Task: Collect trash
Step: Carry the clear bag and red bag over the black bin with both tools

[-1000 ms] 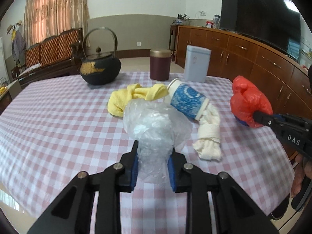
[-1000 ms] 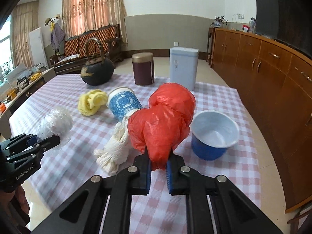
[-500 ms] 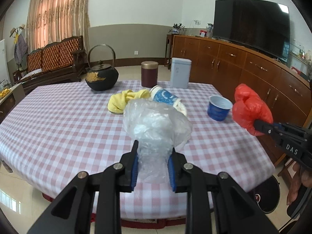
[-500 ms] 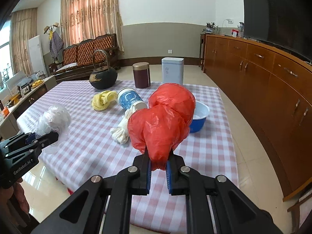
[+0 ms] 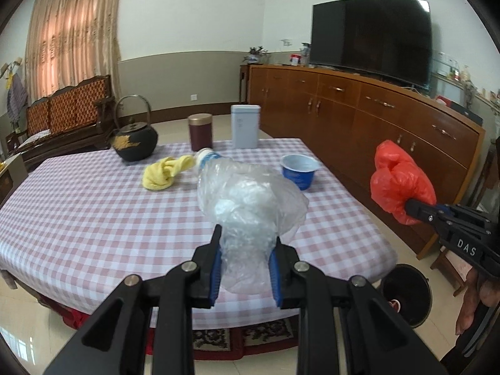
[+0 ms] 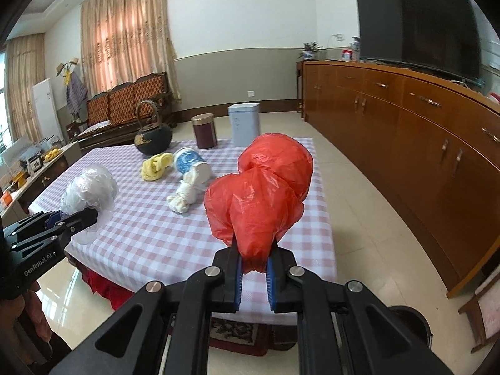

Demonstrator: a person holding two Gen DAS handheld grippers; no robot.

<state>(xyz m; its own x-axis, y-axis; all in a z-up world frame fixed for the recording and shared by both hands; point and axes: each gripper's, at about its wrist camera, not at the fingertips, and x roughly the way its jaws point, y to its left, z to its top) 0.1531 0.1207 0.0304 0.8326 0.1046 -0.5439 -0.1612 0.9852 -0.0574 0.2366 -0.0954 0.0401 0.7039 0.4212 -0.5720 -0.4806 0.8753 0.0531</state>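
My left gripper (image 5: 246, 251) is shut on a crumpled clear plastic bag (image 5: 250, 200), held in the air in front of the table's near edge; it also shows in the right wrist view (image 6: 89, 189). My right gripper (image 6: 253, 257) is shut on a crumpled red plastic bag (image 6: 262, 193), held off the table's right side, also seen in the left wrist view (image 5: 398, 181). A dark round trash bin (image 5: 406, 293) stands on the floor below the right gripper. On the table (image 6: 150, 234) lie a tipped blue paper cup (image 6: 190, 164), a white rag (image 6: 184, 195), a yellow cloth (image 5: 162, 172) and a blue bowl (image 5: 300, 170).
A black kettle (image 5: 134, 140), a dark red tin (image 5: 200, 131) and a pale blue tin (image 5: 245, 129) stand at the table's far side. A long wooden sideboard (image 6: 422, 143) with a TV runs along the right. Tiled floor lies between table and sideboard.
Both grippers have pulled back and up from the table with their bags. The table now looks farther off and the trash bin has come into view.
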